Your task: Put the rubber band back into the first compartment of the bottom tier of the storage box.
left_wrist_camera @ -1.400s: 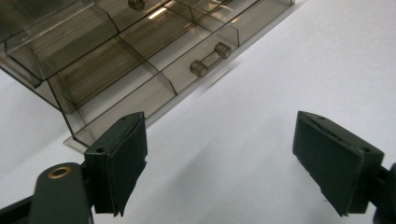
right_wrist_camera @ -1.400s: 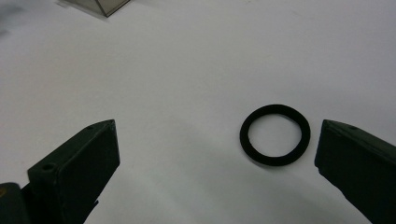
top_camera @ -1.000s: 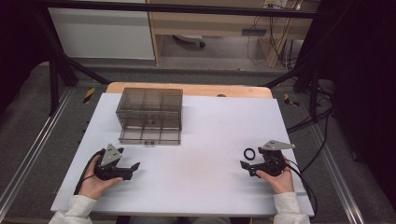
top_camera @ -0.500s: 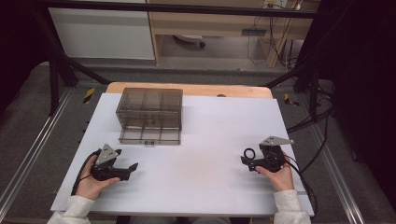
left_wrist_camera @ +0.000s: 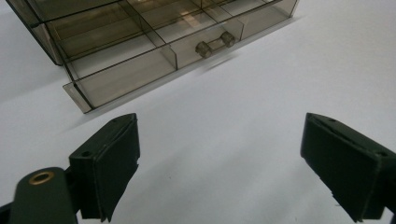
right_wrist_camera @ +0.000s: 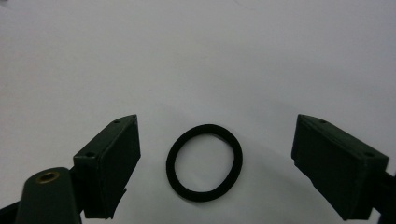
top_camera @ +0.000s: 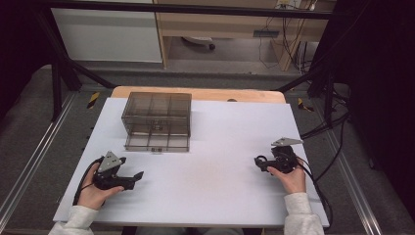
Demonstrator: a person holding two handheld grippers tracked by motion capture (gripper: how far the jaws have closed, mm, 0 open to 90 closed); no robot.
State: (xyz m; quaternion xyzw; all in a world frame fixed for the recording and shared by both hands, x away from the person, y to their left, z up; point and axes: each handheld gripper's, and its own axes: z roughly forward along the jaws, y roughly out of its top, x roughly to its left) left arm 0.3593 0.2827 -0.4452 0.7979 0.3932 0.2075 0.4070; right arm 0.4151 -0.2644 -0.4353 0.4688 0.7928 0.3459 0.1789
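A thin black rubber ring (right_wrist_camera: 204,162) lies flat on the white table top (right_wrist_camera: 201,56), between the jaws of my right gripper (right_wrist_camera: 215,163). The jaws have just been closing, but a gap remains on each side of the ring, so the gripper is open. From above, the right gripper (top_camera: 260,163) sits at the table's right with the ring (top_camera: 260,159) at its tips. My left gripper (top_camera: 136,177) rests at the front left, open, with only bare table between its pads (left_wrist_camera: 112,163).
A smoky clear plastic drawer box (top_camera: 156,117) stands at the back left, its bottom drawer (left_wrist_camera: 154,56) pulled out a little, with a small handle (left_wrist_camera: 215,44). Black cables (top_camera: 318,171) trail off the table's right edge.
The right gripper has slid left up to the ring, which now lies between its jaws, and the jaws have narrowed. The left gripper has stayed put.
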